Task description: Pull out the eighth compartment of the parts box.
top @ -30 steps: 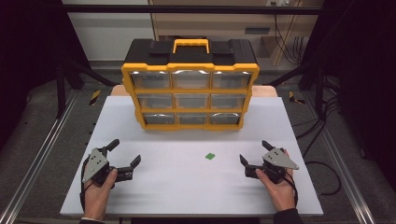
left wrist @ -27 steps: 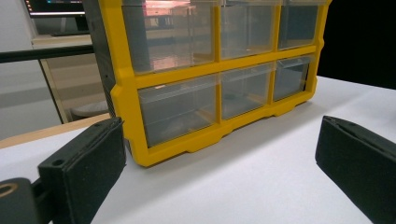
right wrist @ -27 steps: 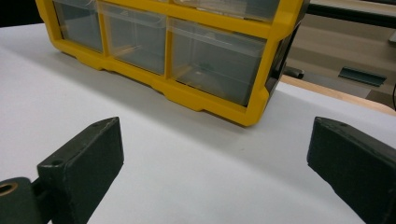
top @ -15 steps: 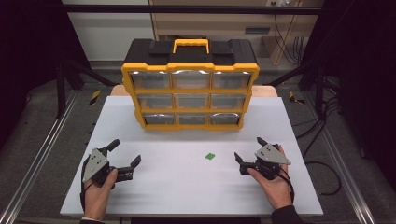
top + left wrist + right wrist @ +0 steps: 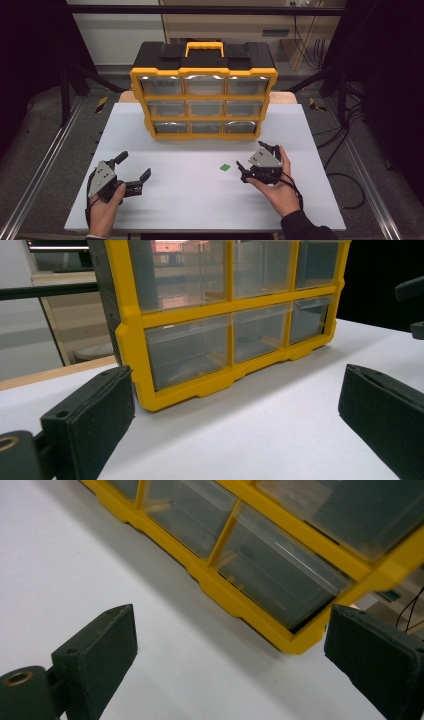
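White matte tabletop (image 5: 190, 210), smooth and without marks, in a dim room with dark floor and metal rails at both sides. On the far half, standing upright: yellow-and-black drawer organizer (image 5: 203, 90) of hard plastic, box-shaped, with yellow carry handle (image 5: 204, 48) on top and nine clear drawers in three rows, all pushed in as far as can be judged.

Small green piece (image 5: 224, 167), flat and roughly square, lying alone on the tabletop in front of the organizer, well apart from it, just beside the jaw tips of the right gripper (image 5: 241, 171). Too small to tell the material.

Right gripper held low, jaws spread and pointing toward the green piece, nothing between them; black pads (image 5: 97, 650) blocky, with a dull rubbery look. Left gripper (image 5: 135, 165) near the front left of the tabletop, well apart from the piece, jaws also spread wide and empty.

Probably the step in hand: reaching to pick up the green piece. To do it well: lower the right gripper almost to the tabletop, put one pad at each side of the piece, close slowly. Thin thing on a smooth surface, so easy to push away instead of pinching; better to come from above with a slight tilt. Leave the left gripper aside.
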A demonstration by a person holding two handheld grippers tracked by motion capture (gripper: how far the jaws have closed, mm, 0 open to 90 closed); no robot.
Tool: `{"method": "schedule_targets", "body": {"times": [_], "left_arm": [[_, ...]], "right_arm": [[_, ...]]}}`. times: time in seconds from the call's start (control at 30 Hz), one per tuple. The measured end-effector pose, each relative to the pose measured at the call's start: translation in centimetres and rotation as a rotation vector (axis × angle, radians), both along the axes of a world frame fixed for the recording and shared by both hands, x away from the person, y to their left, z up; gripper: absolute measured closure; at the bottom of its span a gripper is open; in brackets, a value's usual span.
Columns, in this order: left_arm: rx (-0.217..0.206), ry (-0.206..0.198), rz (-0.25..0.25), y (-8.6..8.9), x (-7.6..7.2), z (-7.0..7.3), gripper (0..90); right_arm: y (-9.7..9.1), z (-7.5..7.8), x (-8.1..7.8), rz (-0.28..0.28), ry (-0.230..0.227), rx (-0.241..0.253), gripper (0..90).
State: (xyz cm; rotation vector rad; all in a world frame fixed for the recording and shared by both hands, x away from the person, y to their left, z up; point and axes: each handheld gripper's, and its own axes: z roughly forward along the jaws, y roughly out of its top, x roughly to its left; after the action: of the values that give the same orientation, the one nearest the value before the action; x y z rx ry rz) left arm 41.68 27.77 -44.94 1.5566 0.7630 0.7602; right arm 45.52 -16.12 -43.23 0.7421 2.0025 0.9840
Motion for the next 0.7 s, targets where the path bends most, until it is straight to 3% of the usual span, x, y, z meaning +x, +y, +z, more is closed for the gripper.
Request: {"method": "schedule_targets", "body": {"times": [0.07,0.1,0.2,0.23,0.7], "left_arm": [[0.005,0.001,-0.001,-0.1,0.1,0.0,0.9],[0.006,0.002,-0.002,-0.1,0.1,0.0,0.9],[0.010,0.002,-0.002,-0.2,0.2,0.0,0.9],[0.014,0.002,-0.002,-0.2,0.3,0.0,0.9],[0.011,0.003,-0.004,-0.1,0.2,0.1,0.9]], "right_arm": [[0.3,0.1,0.2,0.002,0.000,-0.016,7.1],[0.9,0.3,0.6,0.010,-0.008,-0.063,7.1],[1.5,0.6,0.9,0.020,-0.011,-0.081,7.2],[2.1,0.8,1.2,0.029,-0.022,-0.115,7.2],[4.9,0.9,3.0,0.052,-0.012,-0.203,7.9]]}}
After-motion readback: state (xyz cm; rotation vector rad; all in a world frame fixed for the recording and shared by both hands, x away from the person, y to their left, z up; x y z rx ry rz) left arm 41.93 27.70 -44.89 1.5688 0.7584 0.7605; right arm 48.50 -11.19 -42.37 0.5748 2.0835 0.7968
